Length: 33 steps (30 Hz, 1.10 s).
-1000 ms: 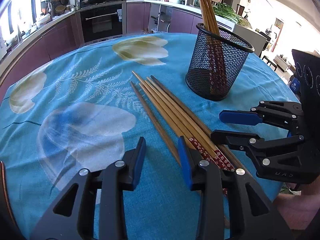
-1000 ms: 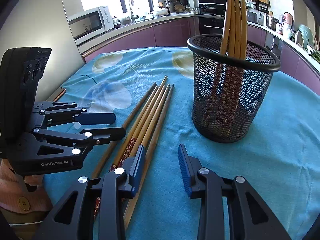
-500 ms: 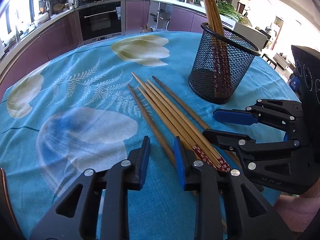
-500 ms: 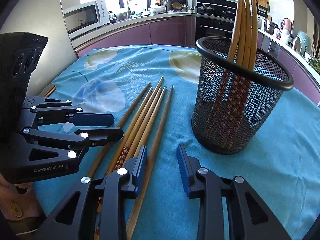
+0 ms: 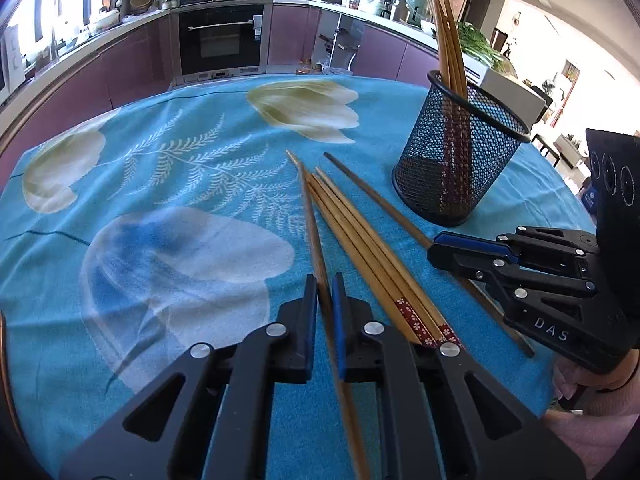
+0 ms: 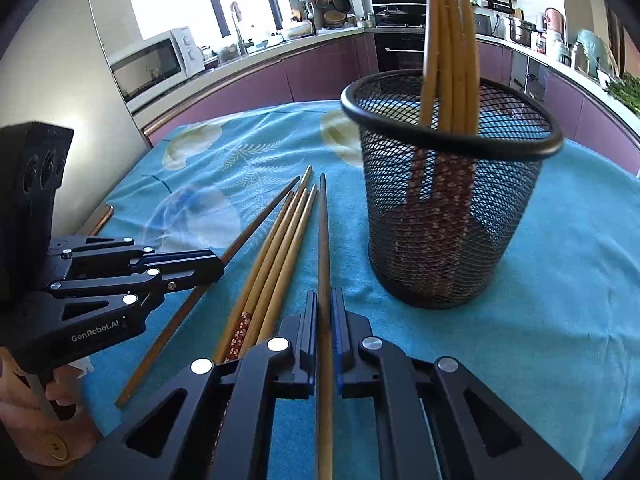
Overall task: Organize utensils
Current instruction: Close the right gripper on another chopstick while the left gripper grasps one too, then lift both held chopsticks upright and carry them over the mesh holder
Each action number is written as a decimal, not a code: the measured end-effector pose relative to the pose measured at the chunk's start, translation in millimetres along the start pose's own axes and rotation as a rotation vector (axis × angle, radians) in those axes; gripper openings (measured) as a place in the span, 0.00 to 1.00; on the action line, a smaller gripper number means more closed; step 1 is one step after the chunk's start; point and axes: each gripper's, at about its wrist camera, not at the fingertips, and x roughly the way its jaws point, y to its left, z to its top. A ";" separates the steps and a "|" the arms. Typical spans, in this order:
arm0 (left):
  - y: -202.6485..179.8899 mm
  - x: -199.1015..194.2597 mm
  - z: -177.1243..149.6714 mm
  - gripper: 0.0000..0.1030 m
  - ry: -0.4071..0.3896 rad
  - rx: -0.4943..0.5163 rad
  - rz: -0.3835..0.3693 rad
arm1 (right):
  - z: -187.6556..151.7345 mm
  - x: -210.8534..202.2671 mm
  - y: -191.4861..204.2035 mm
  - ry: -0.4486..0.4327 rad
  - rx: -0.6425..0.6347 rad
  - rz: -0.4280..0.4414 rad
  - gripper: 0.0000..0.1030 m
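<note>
Several wooden chopsticks [image 5: 360, 236] lie side by side on the blue flowered tablecloth. A black mesh holder [image 5: 460, 160] with several chopsticks upright in it stands behind them; it also shows in the right wrist view [image 6: 452, 216]. My left gripper [image 5: 325, 300] is shut on the leftmost chopstick [image 5: 314, 224]. My right gripper [image 6: 325, 312] is shut on the rightmost, darker chopstick [image 6: 323, 232]. Each gripper shows in the other's view: the right one [image 5: 448, 252] and the left one [image 6: 212, 268].
The round table's edge [image 6: 100, 220] is close at the left in the right wrist view. Kitchen counters, an oven [image 5: 220, 40] and a microwave [image 6: 156, 64] stand beyond the table. The tablecloth [image 5: 180, 200] stretches left of the chopsticks.
Both grippers have closed from open, each onto one chopstick. The left one's chopstick has swung away from the bundle. Both grippers moved slightly forward.
</note>
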 end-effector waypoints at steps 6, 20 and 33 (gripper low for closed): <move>-1.8 -9.9 -2.5 0.07 -0.014 0.002 -0.044 | -0.4 -13.2 5.3 -0.017 -0.044 0.062 0.06; -3.9 4.2 -5.7 0.12 0.053 0.057 -0.042 | -2.5 3.6 15.0 0.086 -0.105 0.056 0.07; -4.2 13.2 7.9 0.09 0.068 0.065 -0.031 | 9.6 8.7 10.7 0.071 -0.097 0.047 0.06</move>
